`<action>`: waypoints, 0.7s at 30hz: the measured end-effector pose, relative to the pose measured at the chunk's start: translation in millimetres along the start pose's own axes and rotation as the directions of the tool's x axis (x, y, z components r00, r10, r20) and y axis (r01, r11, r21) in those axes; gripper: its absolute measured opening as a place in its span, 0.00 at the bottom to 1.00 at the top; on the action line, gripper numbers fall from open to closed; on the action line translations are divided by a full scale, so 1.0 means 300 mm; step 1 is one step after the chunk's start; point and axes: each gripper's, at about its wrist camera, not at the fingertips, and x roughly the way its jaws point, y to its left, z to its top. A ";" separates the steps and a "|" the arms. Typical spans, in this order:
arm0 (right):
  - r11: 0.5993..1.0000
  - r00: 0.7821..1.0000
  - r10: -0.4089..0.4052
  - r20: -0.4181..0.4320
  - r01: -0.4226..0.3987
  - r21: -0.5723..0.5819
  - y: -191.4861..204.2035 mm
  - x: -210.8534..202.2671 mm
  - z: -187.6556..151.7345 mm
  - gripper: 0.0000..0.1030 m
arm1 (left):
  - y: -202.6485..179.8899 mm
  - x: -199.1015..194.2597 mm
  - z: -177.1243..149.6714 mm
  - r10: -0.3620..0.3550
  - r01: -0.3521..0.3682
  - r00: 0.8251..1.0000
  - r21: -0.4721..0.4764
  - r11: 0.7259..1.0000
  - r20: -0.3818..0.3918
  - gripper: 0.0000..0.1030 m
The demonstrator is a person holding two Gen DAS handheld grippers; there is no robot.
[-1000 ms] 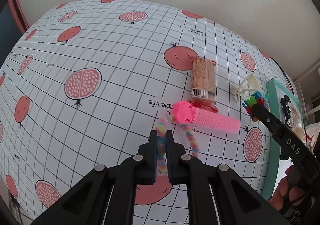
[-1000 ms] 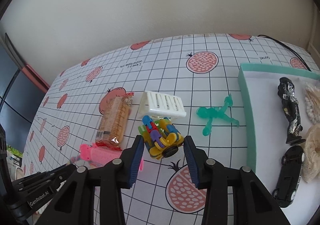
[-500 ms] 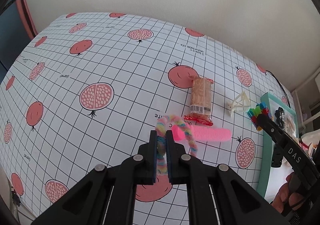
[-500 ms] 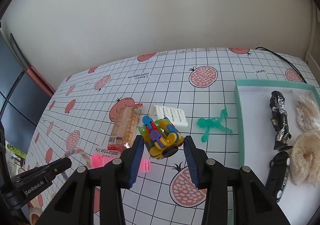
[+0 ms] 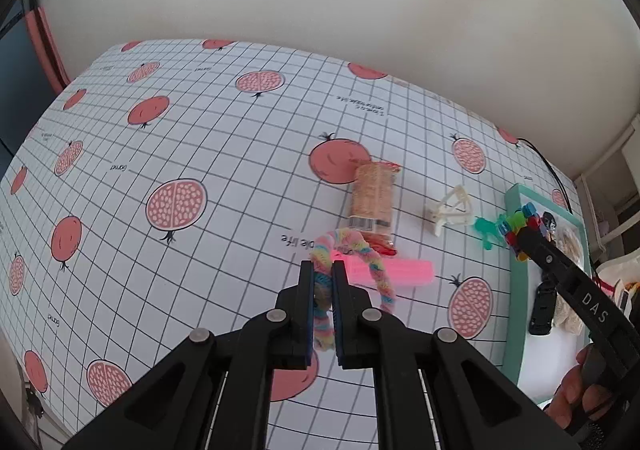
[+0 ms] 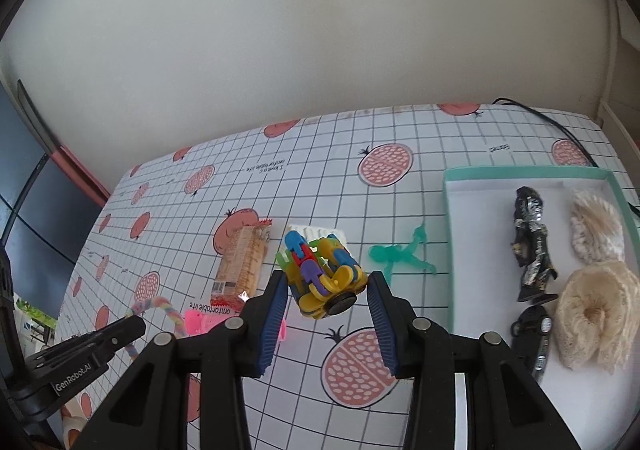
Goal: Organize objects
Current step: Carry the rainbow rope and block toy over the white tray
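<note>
The left gripper (image 5: 321, 282) has its fingers squeezed tight on a fuzzy rainbow pipe cleaner (image 5: 360, 246), holding it up above the surface (image 5: 208, 138). The bendy loop sticks out past the fingers.

The right gripper (image 6: 328, 290) holds a toy made of bright plastic links (image 6: 322, 274) with a black wheel on its end. Its fingers are only partly closed, and the toy fills the gap between them. It is up in the air too.

Both things look picked up, so this is the carrying step. The teal tray (image 6: 448, 234) sits off to the right. It already has a black figure (image 6: 532, 242), a black toy car (image 6: 534, 334) and two fluffy cream scrunchies (image 6: 592, 310) in it.

Next, each toy probably needs to go over a bare white spot in the tray, then down low before the fingers let go.

A cracker pack (image 5: 372, 194), a pink tube (image 5: 392, 272), a white rack (image 5: 450, 208) and a green toy man (image 6: 400, 256) lie on the surface, not yet tidied.
</note>
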 end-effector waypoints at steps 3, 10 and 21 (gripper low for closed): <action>1.000 1.000 -0.005 0.010 0.005 0.012 -0.029 -0.030 0.011 0.42 | -0.035 -0.019 -0.004 -0.003 0.003 1.000 0.005 1.000 0.011 0.08; 0.999 0.999 -0.030 0.044 0.028 0.046 -0.125 -0.120 0.040 0.42 | -0.141 -0.067 -0.007 -0.030 0.028 0.999 0.050 0.998 0.041 0.08; 0.988 0.992 -0.089 0.091 0.076 0.132 -0.312 -0.286 0.075 0.42 | -0.347 -0.147 -0.024 -0.091 0.080 0.993 0.150 0.985 0.071 0.08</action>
